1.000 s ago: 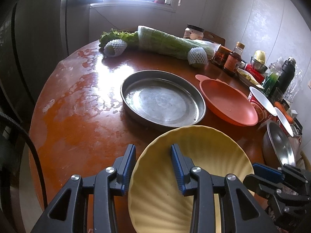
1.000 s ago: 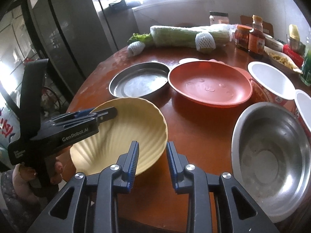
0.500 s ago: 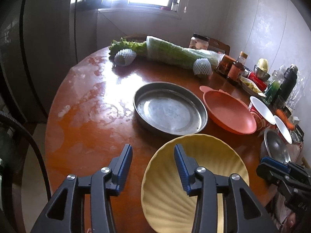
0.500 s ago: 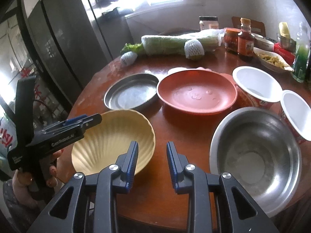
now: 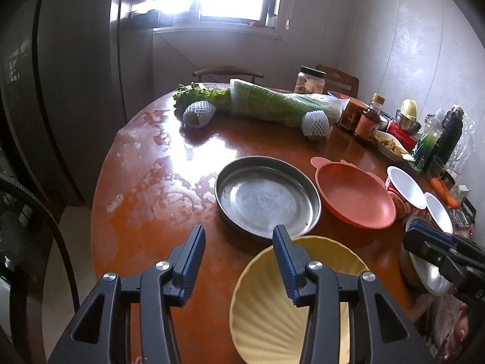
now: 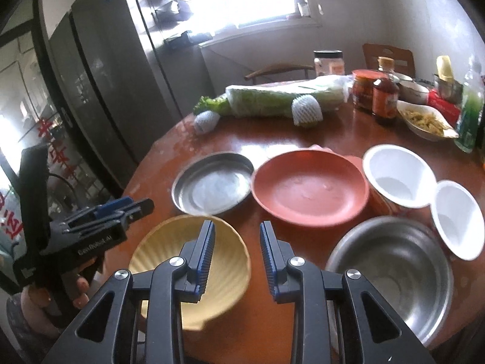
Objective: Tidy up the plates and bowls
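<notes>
**Both grippers spread and empty over round wooden table, dishes not yet stacked.**

Left wrist view: left gripper [image 5: 239, 257] held with jaws apart, gripping nothing, above the near table edge [image 5: 127, 212]; pale yellow scalloped bowl [image 5: 272, 312] set upright, mouth up, just under the right-hand finger; round, so no long axis. Shallow round steel pan [image 5: 266, 195] just beyond, salmon plastic dish [image 5: 354, 198] beside it, small tabs toward the far side.

Right wrist view: right gripper [image 6: 237, 250] likewise spread wide, clasping nothing, poised between yellow bowl [image 6: 169, 251] and deep steel bowl [image 6: 391, 270]; two white paper cups [image 6: 397, 176] at right. Judged as an approach step: next, one rim to be straddled, pinched, then lifted for nesting.
</notes>
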### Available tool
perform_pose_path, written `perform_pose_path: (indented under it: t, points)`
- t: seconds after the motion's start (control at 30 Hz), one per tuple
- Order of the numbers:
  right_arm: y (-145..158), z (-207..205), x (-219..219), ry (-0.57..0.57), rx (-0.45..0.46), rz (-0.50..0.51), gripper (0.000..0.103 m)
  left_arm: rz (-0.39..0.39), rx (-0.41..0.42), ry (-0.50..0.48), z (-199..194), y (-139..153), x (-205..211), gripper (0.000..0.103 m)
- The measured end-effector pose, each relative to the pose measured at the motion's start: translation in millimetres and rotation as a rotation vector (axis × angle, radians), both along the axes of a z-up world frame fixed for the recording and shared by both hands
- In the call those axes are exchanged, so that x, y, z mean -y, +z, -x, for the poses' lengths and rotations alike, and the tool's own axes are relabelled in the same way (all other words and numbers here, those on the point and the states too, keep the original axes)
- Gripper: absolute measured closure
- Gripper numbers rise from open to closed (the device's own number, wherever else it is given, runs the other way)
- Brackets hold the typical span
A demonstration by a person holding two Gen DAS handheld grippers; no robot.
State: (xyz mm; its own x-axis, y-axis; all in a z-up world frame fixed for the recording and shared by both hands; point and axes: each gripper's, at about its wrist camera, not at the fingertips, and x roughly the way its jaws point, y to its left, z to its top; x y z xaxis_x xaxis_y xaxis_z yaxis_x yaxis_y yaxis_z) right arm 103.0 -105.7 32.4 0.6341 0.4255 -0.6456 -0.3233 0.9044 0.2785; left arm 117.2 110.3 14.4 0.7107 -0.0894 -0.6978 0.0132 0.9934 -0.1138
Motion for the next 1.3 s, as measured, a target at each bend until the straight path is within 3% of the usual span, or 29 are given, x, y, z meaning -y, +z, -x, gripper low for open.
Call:
perform_pose_path:
  t: [0.23,0.77,0.9,1.03,1.13,1.3]
  points:
    - [-11,-31,-24,0.020,-0.091,-0.085,0.072,-0.018,-0.021,0.023,-31,-3,-13,0.057]
    - [-61,-96,-46,-0.056,-0.277,-0.103,0.071,-0.040,-0.149,0.004,-105,-37,-18,0.057]
    - [-60,-101,-52,-0.059,-0.265,-0.088,0.072,-0.039,-0.166,0.000,-114,-42,-17,0.057]
    - [-59,-105,-58,-0.054,-0.240,-0.060,0.079,-0.031,-0.194,-0.009,-120,-49,-17,0.057]
    - [-61,-109,-62,-0.045,-0.235,-0.049,0.085,-0.021,-0.198,-0.007,-123,-53,-19,0.067]
    - [-60,-112,-68,-0.042,-0.211,-0.020,0.086,-0.012,-0.191,0.010,-121,-52,-23,0.071]
